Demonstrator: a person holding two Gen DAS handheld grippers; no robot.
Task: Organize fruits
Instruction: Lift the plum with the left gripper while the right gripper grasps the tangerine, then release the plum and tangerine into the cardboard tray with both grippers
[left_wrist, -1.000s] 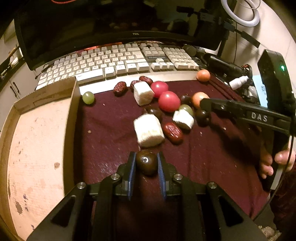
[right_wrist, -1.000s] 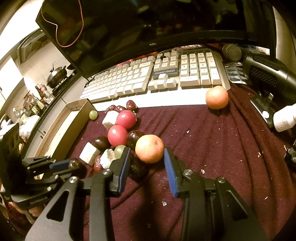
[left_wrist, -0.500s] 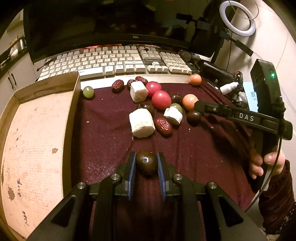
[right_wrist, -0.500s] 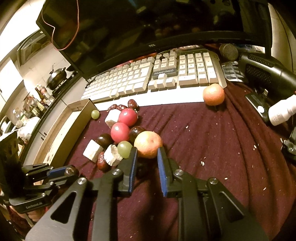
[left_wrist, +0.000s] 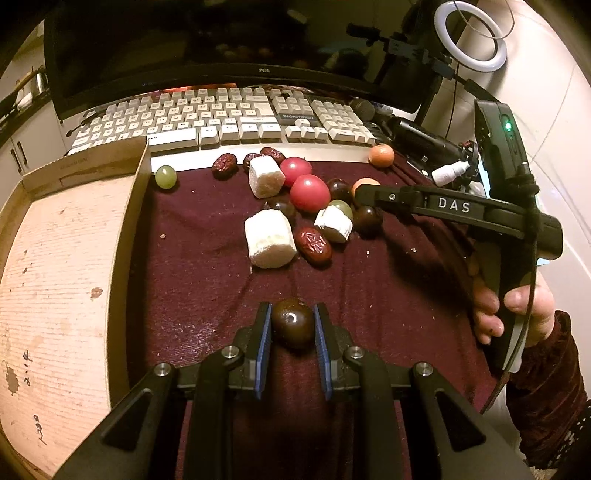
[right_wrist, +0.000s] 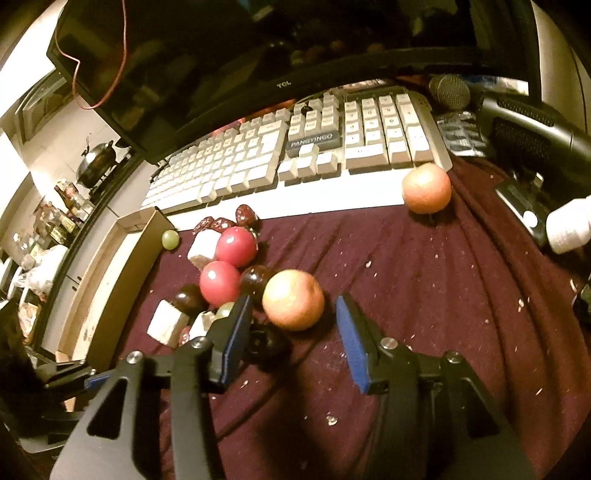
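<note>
**Dark fruit held on my left, orange loose between my right jaws**

My left gripper (left_wrist: 292, 326) is clamped on a dark round fruit (left_wrist: 293, 323) just above the maroon cloth (left_wrist: 207, 280), with the cardboard tray (left_wrist: 55, 258) beside it. My right gripper (right_wrist: 293, 321) has just been opening; its pads stand clear of the orange (right_wrist: 293, 300) between them. A dark fruit (right_wrist: 267, 341) crowds its left finger. Beyond lie red tomatoes (right_wrist: 219, 282), white chunks (left_wrist: 270, 243), red dates (left_wrist: 314, 245), a green grape (left_wrist: 165, 176), then the keyboard (left_wrist: 221, 118).

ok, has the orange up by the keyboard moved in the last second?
No. The orange sits on the cloth against the front right corner of the keyboard, just as in both earlier right wrist pictures.
</note>
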